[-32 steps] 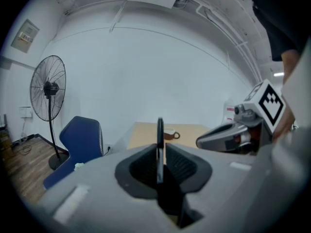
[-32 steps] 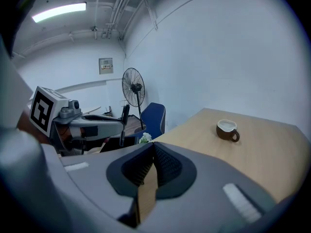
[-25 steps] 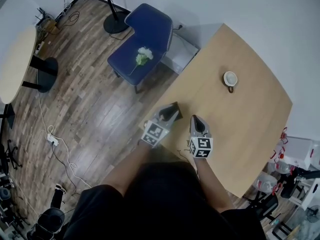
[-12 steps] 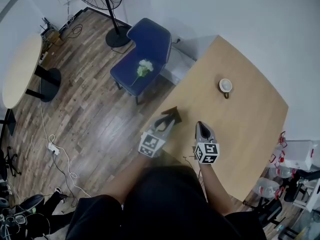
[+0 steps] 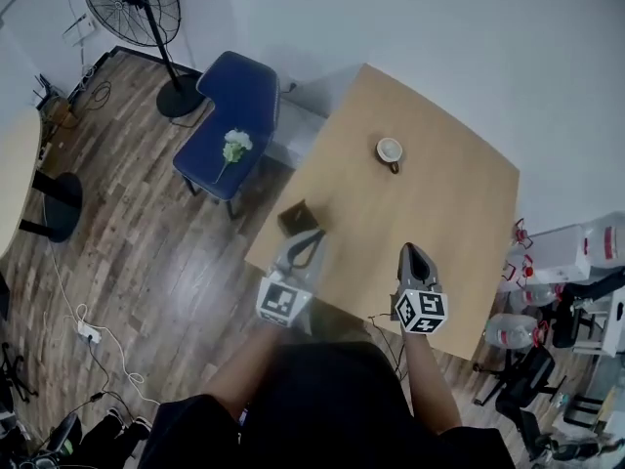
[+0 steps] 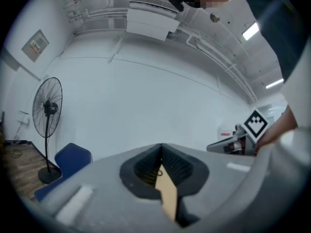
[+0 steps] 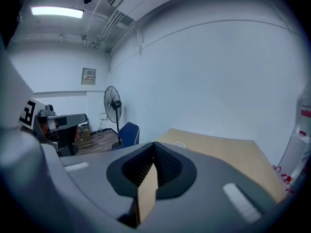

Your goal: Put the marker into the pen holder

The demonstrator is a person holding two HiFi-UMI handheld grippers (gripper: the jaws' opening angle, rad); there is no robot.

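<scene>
Right tongs [image 5: 414, 251] farther right, mug [image 5: 390, 150] beyond

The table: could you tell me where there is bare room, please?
Bare: between the cup and right hand-held gripper, and the whole right half of the table. Crowded only at the left edge, around the dark box and left hand-held gripper.

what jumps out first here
The left gripper and right gripper, both shut, hover over the near edge of a wooden table. A dark box sits just ahead of the left one, with a mug farther back. A white flower lies on a blue chair.
</scene>
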